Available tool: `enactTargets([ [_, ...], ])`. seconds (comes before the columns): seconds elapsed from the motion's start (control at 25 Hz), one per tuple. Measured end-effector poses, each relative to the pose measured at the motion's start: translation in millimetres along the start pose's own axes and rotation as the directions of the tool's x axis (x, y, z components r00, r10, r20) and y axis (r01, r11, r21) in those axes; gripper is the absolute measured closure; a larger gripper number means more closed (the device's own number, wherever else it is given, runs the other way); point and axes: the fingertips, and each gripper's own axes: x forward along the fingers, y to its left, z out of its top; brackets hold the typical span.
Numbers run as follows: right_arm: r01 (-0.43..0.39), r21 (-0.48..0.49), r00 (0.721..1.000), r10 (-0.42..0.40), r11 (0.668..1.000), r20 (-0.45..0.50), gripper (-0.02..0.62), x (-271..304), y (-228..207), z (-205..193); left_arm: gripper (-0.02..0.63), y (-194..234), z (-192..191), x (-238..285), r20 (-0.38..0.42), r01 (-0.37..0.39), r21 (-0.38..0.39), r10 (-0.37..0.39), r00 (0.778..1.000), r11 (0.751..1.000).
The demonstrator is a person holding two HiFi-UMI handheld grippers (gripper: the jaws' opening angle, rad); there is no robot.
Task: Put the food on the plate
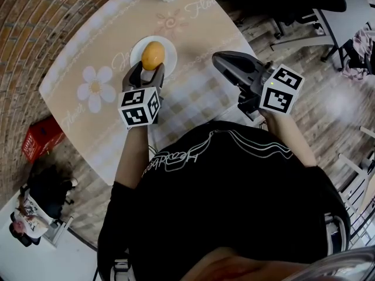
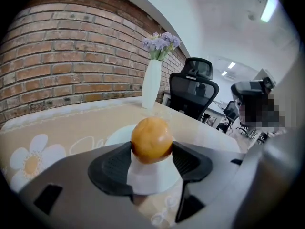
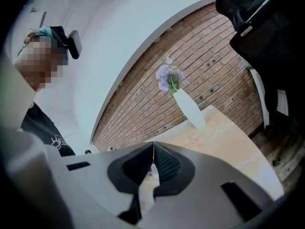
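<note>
the left gripper [image 1: 147,70] pinches the orange food [image 1: 152,55] in its fingers over the plate [image 1: 135,50], right gripper [image 1: 218,59] fingers pressed together.

Brick wall [image 2: 71,56] behind, wood floor [image 1: 310,127] below, black office chair [image 2: 193,92] nearby.

From where I stand I count one round orange-yellow piece of food [image 1: 152,55] and one round white plate [image 1: 137,50]. There is one table [image 1: 199,40] under a beige flowered cloth, and at its twelve o'clock edge one tall white vase of purple flowers [image 2: 152,82]. Hand-held grippers number two: the left hand-held gripper [image 1: 151,70] and the right hand-held gripper [image 1: 220,60]. Each bears one black-and-white marker cube, so there are two cubes [image 1: 140,107] [image 1: 281,89]. One red crate [image 1: 42,138] sits on the floor at the table's eight o'clock. One black mesh office chair [image 2: 193,92] stands near one o'clock.
</note>
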Motion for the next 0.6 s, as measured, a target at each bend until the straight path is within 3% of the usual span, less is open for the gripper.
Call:
enactTargets([
  [0.4,-0.008,0.001,1.0,0.008,1.0,-0.012,0.598,1.8,1.0,-2.9,0.341,3.2,-5.2,3.7,-0.004,0.001,-0.016,-0.001,1.0,1.0],
  [0.6,-0.01,-0.014,1.0,0.01,1.0,-0.019,0.598,-2.7,6.1,-4.7,0.291,-1.9,-5.3,-0.9,0.015,0.007,-0.002,-0.007,1.0,1.0],
])
